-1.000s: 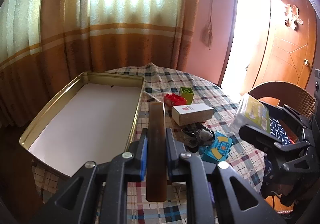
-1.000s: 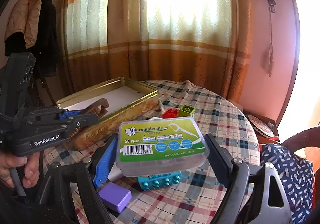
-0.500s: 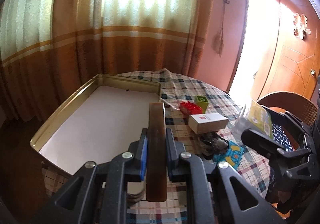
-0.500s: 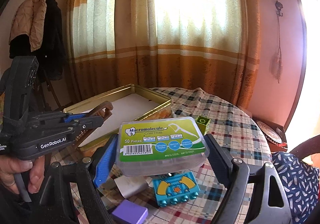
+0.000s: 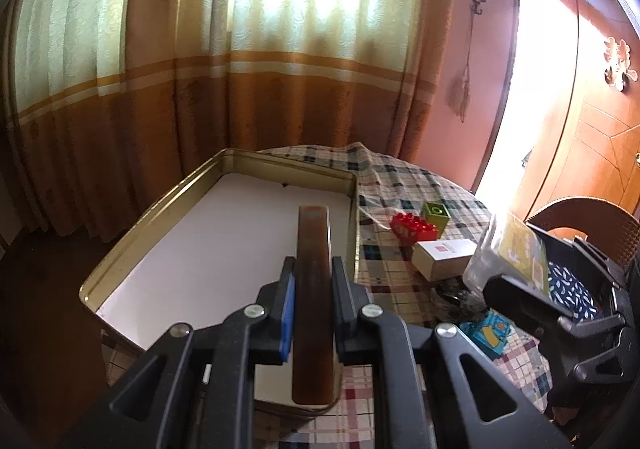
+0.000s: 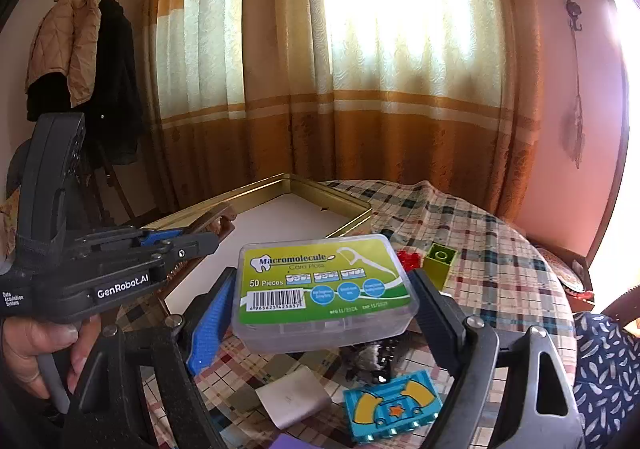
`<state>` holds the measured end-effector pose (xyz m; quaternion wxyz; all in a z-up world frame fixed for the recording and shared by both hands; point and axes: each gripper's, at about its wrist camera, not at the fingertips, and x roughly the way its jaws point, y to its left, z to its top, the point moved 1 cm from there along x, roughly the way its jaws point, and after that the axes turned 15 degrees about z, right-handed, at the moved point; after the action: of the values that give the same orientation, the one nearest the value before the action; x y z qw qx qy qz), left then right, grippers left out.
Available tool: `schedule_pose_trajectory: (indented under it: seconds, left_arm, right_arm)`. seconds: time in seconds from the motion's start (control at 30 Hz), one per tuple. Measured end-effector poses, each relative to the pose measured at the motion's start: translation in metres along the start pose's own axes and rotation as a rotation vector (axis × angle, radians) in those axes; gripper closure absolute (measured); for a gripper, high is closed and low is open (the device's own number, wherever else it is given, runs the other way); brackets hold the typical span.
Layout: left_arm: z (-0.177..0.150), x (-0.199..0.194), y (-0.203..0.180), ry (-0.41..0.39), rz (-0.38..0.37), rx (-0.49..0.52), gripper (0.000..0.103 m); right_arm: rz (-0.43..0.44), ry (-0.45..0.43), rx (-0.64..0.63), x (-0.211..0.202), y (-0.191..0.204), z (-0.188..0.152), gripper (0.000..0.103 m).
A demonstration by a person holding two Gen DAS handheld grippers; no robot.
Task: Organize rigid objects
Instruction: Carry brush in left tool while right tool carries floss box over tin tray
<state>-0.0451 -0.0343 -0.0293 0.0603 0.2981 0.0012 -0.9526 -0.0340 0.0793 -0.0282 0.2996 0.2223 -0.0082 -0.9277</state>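
Item one — brown comb (image 5: 314,289): a long, thin, dark piece clamped edge-up between the jaws of the left gripper (image 5: 313,281), which is pinched narrow on it. It hangs over the near right part of the gold tin tray (image 5: 120,249), tip pointing toward the tray's far wall, well clear of the white liner.

Item two — floss-pick box (image 6: 324,289): clear plastic with a green label, held level across its long sides by the right gripper (image 6: 320,301), jaws wide to fit it. It hovers above the checked tablecloth (image 6: 480,233), just short of the tray's near corner.

Loose stock on the cloth: red brick (image 5: 414,227), green block (image 5: 436,213), white carton (image 5: 444,259), blue toy tile (image 6: 394,411), a dark tangled item too blurred to name.

Handling note, by judgement: the step is setting both pieces in the tray. Lower the comb until its bottom edge meets the liner, parallel to a long wall, before letting go — dropped from height, so thin a piece would topple or skid. Keep the box level and lift it over the rim rather than across it. Place it beside the comb, leaving room for the bricks.
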Motion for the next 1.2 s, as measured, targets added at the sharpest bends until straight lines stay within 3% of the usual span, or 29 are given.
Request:
schedule_pose_trajectory:
  seconds: [0.53, 1.2]
  left_arm:
    - [0.01, 0.026, 0.018, 0.028, 0.057, 0.006, 0.09]
    - [0.017, 0.049, 0.03, 0.072, 0.077, 0.007, 0.09]
  right_arm:
    - [0.021, 0.024, 0.003, 0.026, 0.003, 0.009, 0.018]
    - [0.047, 0.07, 0.009, 0.062, 0.005, 0.03, 0.018]
